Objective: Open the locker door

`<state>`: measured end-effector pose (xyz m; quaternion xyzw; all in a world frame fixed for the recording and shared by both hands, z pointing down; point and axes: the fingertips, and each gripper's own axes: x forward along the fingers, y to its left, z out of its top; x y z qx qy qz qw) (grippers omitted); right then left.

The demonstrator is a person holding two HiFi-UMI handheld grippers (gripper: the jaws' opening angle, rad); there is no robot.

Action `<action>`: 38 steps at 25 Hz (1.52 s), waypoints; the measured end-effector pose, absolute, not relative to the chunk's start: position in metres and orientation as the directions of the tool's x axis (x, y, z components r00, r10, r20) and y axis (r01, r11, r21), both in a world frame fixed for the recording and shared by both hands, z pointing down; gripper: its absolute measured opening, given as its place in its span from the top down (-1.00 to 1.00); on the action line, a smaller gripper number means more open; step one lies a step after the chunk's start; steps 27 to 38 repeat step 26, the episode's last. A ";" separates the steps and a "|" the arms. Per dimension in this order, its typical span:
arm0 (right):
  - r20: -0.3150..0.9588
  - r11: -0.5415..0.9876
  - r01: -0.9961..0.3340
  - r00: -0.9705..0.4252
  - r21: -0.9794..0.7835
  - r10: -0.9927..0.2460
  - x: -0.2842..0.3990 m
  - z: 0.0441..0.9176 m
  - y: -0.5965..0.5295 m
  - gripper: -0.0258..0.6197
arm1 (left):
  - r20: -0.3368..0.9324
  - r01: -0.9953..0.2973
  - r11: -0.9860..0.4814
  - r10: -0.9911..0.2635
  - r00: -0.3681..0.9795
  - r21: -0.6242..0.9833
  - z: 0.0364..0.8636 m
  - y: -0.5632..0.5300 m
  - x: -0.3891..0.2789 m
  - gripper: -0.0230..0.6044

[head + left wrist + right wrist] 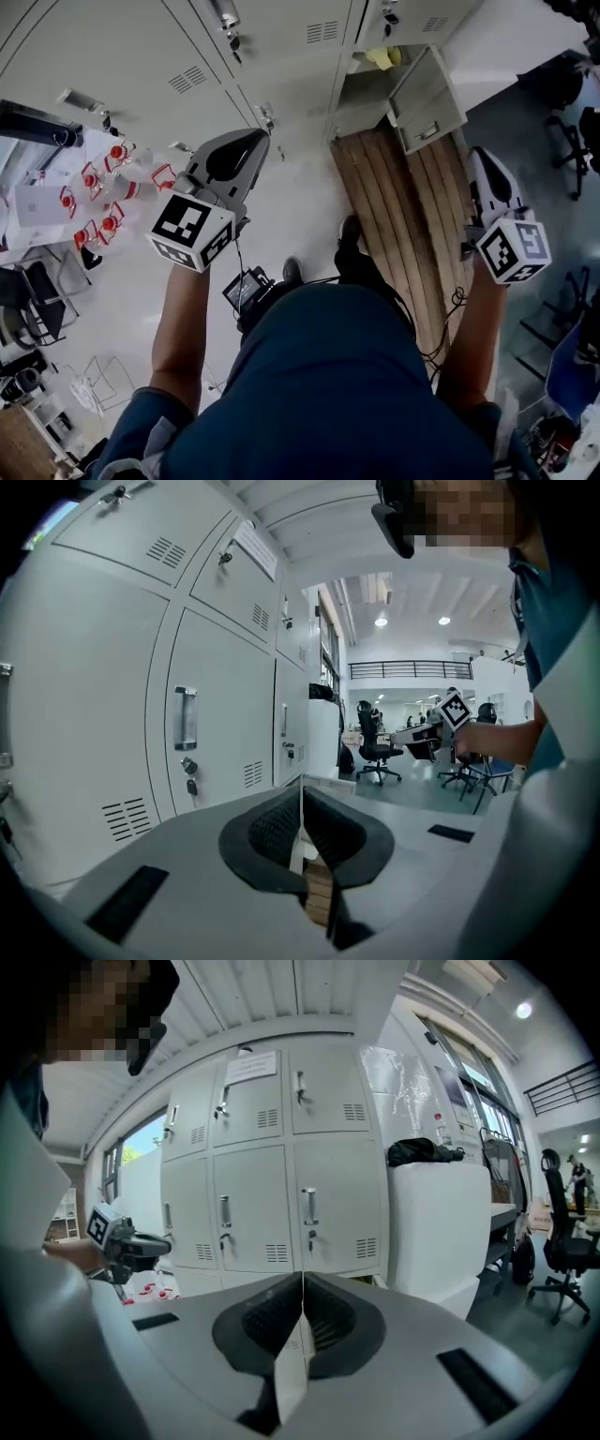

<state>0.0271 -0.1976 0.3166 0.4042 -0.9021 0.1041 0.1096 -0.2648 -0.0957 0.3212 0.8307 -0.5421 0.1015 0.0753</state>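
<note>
A bank of grey lockers (169,56) fills the top of the head view. One low locker door (427,98) stands swung open, with something yellow (382,56) inside. My left gripper (251,139) is held in the air in front of closed doors, jaws shut and empty. My right gripper (484,157) hangs just below the open door, also shut on nothing. In the left gripper view the left gripper (302,797) points past a closed door with a handle (185,717). Closed doors with handles (309,1206) lie some way ahead of the right gripper (302,1283) in the right gripper view.
Wooden boards (403,202) lie on the floor under the open door, and cables (448,323) run beside them. Red-capped bottles (101,192) stand at the left. A white cabinet (436,1232) with a black bag on top is right of the lockers. Office chairs (377,745) stand beyond.
</note>
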 end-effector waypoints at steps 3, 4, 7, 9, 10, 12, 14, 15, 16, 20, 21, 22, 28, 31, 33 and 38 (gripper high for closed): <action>0.256 0.697 -0.709 -0.696 -0.103 -0.670 0.010 0.295 -0.175 0.81 | 0.239 -0.918 -0.397 -0.892 0.384 -0.008 0.312 -0.077 -0.274 0.84; 0.250 0.706 -0.702 -0.704 -0.099 -0.665 0.006 0.288 -0.170 0.81 | 0.236 -0.919 -0.394 -0.895 0.380 -0.015 0.310 -0.072 -0.278 0.84; 0.239 0.718 -0.693 -0.710 -0.071 -0.662 -0.007 0.271 -0.157 0.81 | 0.223 -0.924 -0.383 -0.902 0.369 -0.021 0.302 -0.057 -0.291 0.84; 0.231 0.720 -0.691 -0.711 -0.057 -0.664 -0.014 0.262 -0.150 0.81 | 0.216 -0.926 -0.378 -0.906 0.365 -0.022 0.299 -0.048 -0.298 0.84; 0.228 0.720 -0.692 -0.710 -0.052 -0.666 -0.017 0.260 -0.148 0.81 | 0.213 -0.926 -0.377 -0.907 0.364 -0.022 0.298 -0.044 -0.302 0.84; 0.225 0.720 -0.693 -0.709 -0.044 -0.669 -0.023 0.256 -0.144 0.81 | 0.210 -0.927 -0.375 -0.908 0.363 -0.021 0.297 -0.038 -0.307 0.84; 0.225 0.719 -0.694 -0.707 -0.036 -0.670 -0.027 0.254 -0.140 0.81 | 0.206 -0.928 -0.373 -0.909 0.362 -0.019 0.297 -0.033 -0.312 0.84; 0.226 0.719 -0.694 -0.706 -0.032 -0.671 -0.029 0.253 -0.138 0.81 | 0.204 -0.928 -0.373 -0.910 0.362 -0.018 0.297 -0.031 -0.314 0.84; 0.228 0.718 -0.695 -0.704 -0.030 -0.673 -0.031 0.253 -0.136 0.81 | 0.202 -0.928 -0.373 -0.910 0.362 -0.017 0.296 -0.029 -0.316 0.84; 0.239 0.709 -0.705 -0.692 -0.022 -0.681 -0.034 0.254 -0.133 0.81 | 0.196 -0.926 -0.376 -0.909 0.367 -0.012 0.296 -0.025 -0.320 0.84; 0.242 0.709 -0.705 -0.691 -0.019 -0.681 -0.035 0.254 -0.134 0.81 | 0.196 -0.927 -0.374 -0.910 0.365 -0.011 0.295 -0.024 -0.322 0.84; 0.245 0.710 -0.704 -0.691 -0.017 -0.680 -0.036 0.254 -0.134 0.81 | 0.198 -0.929 -0.369 -0.912 0.360 -0.008 0.294 -0.024 -0.323 0.84; 0.252 0.717 -0.697 -0.696 -0.013 -0.672 -0.038 0.255 -0.140 0.81 | 0.200 -0.937 -0.348 -0.918 0.341 0.000 0.294 -0.023 -0.325 0.84; 0.252 0.717 -0.697 -0.696 -0.013 -0.672 -0.038 0.255 -0.140 0.81 | 0.200 -0.937 -0.348 -0.918 0.341 0.000 0.294 -0.023 -0.325 0.84; 0.252 0.717 -0.697 -0.696 -0.013 -0.672 -0.038 0.255 -0.140 0.81 | 0.200 -0.937 -0.348 -0.918 0.341 0.000 0.294 -0.023 -0.325 0.84; 0.252 0.717 -0.697 -0.696 -0.013 -0.672 -0.038 0.255 -0.140 0.81 | 0.200 -0.937 -0.348 -0.918 0.341 0.000 0.294 -0.023 -0.325 0.84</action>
